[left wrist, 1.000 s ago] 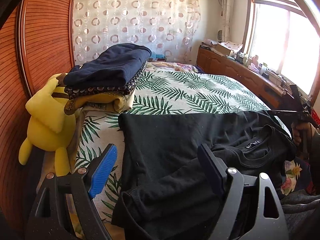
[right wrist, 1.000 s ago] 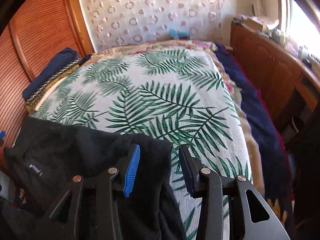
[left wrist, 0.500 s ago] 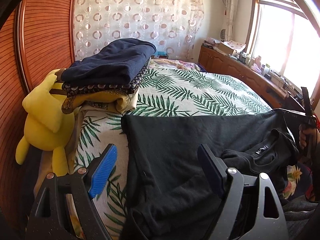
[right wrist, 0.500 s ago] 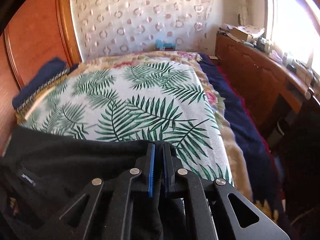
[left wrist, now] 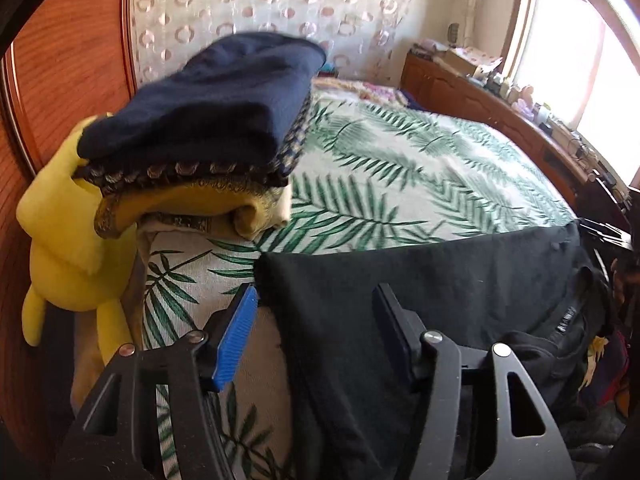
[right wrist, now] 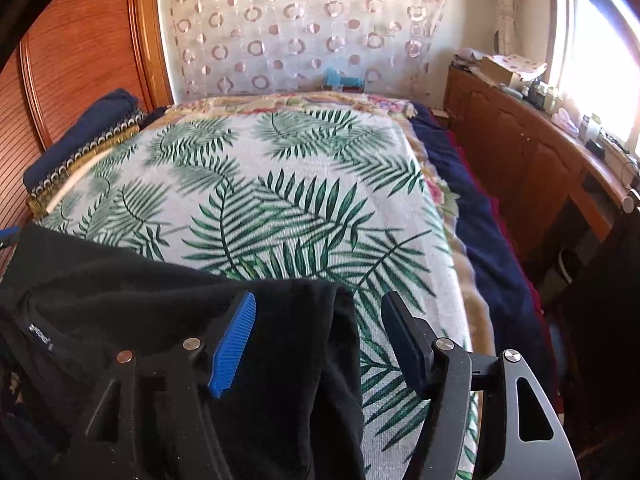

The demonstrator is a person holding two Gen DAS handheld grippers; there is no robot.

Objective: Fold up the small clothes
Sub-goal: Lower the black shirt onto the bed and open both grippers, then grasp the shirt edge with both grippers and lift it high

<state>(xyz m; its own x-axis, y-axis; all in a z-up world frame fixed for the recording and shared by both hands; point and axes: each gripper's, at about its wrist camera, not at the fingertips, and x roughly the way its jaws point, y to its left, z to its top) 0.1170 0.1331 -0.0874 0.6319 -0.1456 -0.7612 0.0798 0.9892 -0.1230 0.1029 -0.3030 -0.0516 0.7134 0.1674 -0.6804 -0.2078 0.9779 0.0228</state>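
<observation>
A black T-shirt (left wrist: 440, 280) lies across the near end of the palm-leaf bedspread (left wrist: 400, 184), its neck label toward the right. My left gripper (left wrist: 314, 296) hovers at the shirt's far-left corner. Its jaws are closing with the cloth edge between them, and the pads are not pressing on it. In the right wrist view the same T-shirt (right wrist: 120, 292) fills the lower left. My right gripper (right wrist: 319, 300) straddles its far-right corner. Those jaws are opening, and the cloth lies loose between them on the bedspread (right wrist: 260, 184).
A stack of folded clothes (left wrist: 224, 120), navy on top, sits at the bed's left side, also visible as folded clothes (right wrist: 80, 140). A yellow plush toy (left wrist: 64, 232) leans against the wooden wall panel (left wrist: 72, 60). A wooden sideboard (right wrist: 520, 152) runs under the window on the right.
My left gripper moved closer to the shirt's left corner and its jaws narrowed. My right gripper shut on the right corner half a second ago and now stands apart again.
</observation>
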